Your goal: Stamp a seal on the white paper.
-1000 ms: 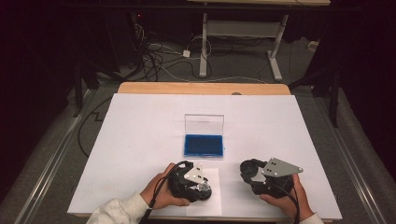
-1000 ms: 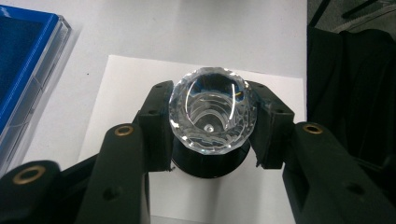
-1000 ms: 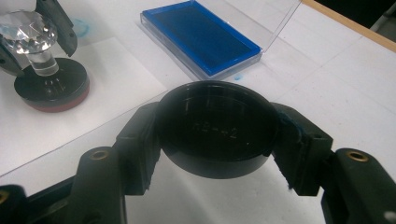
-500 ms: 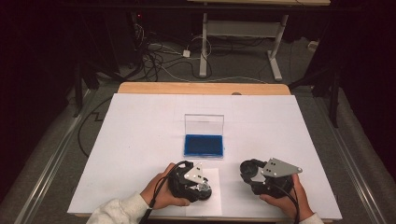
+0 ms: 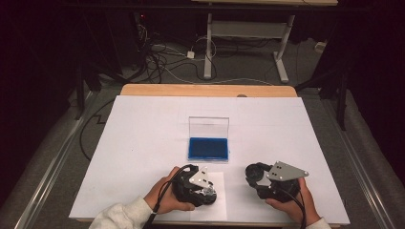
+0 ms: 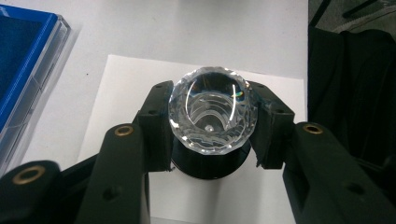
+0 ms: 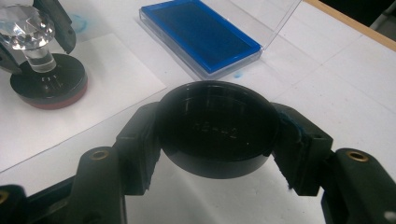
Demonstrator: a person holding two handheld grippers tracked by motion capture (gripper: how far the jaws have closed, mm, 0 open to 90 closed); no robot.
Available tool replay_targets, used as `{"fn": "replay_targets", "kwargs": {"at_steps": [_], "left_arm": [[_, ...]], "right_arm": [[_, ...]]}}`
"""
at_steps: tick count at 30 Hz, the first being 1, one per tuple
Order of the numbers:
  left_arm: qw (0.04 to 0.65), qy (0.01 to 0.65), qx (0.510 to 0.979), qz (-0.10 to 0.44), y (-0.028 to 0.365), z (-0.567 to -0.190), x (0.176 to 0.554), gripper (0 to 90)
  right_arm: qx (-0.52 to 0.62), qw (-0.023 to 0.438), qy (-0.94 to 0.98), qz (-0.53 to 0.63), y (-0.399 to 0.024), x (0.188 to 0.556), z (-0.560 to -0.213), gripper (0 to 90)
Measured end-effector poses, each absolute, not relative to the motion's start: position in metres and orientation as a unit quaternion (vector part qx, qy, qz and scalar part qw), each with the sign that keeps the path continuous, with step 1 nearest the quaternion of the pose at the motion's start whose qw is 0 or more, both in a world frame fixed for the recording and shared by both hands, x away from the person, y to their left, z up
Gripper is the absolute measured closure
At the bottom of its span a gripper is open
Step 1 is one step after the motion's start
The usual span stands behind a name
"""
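Stamp pressed on the paper, cap off in the other hand

The stamp [image 6: 212, 114] with its clear crystal knob stands on the small white paper [image 5: 210, 198] near the front edge of the surface [image 5: 143, 138], so the pressing step looks under way; lifting it and putting the cap back on look left to do. The left hand-held gripper [image 6: 212, 126] squeezes the knob from both sides. The open blue ink pad [image 5: 208, 148] sits in the middle of the surface. The right hand-held gripper [image 7: 217, 133] clamps tight on the round black cap [image 7: 215, 128], near the front right.
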State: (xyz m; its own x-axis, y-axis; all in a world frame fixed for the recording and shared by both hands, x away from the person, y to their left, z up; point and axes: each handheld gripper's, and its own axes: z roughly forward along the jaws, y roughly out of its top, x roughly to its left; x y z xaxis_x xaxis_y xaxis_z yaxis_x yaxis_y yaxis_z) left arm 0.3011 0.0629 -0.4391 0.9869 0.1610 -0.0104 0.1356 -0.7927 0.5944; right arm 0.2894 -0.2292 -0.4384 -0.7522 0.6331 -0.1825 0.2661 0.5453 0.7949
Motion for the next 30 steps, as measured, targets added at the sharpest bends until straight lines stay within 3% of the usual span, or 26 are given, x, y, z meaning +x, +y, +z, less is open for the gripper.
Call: {"fn": "replay_targets", "kwargs": {"at_steps": [30], "left_arm": [[0.323,0.085,0.942,-0.003,0.0676,-0.4382,0.3079,54.4]], "right_arm": [[0.264,0.229,0.847,0.401,-0.2314,0.2887,-0.4371,38.2]]}}
